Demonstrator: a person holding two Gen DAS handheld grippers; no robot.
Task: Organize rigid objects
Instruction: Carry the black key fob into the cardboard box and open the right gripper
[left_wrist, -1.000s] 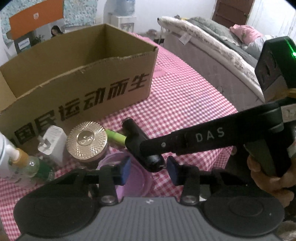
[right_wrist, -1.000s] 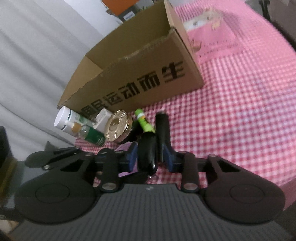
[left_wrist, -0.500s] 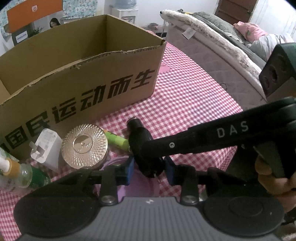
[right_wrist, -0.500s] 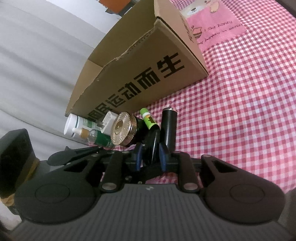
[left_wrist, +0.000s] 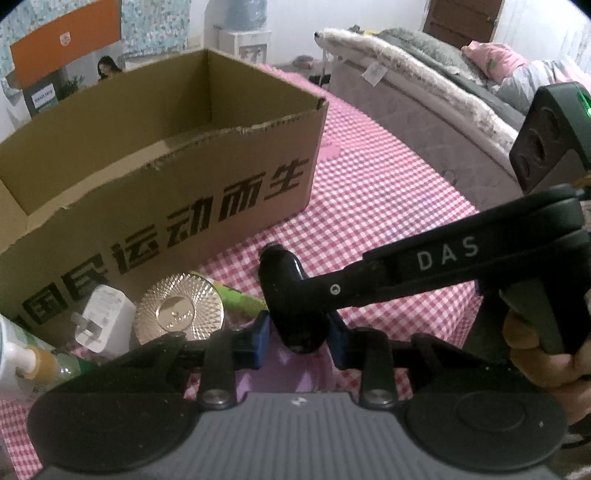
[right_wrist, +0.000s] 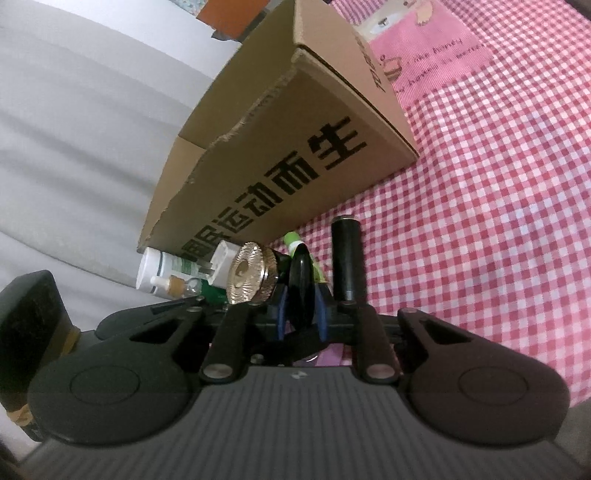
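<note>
Clenched on the black cylindrical object (left_wrist: 291, 295) with left gripper (left_wrist: 298, 341) and right gripper (right_wrist: 301, 312) alike; loosen right first, then lift clear over cardboard box (left_wrist: 147, 177) rim.

The left gripper (left_wrist: 297, 341), spread wide a second ago with the black object (left_wrist: 291, 295) lying ahead of its pads, is now closed in on that object, a blue pad being set at each side. The black object, earlier lying on the purple lid (left_wrist: 291, 373), is now raised off it. In the right wrist view the right gripper (right_wrist: 300, 308) is narrowed onto the object's thin black part (right_wrist: 301, 284).
</note>
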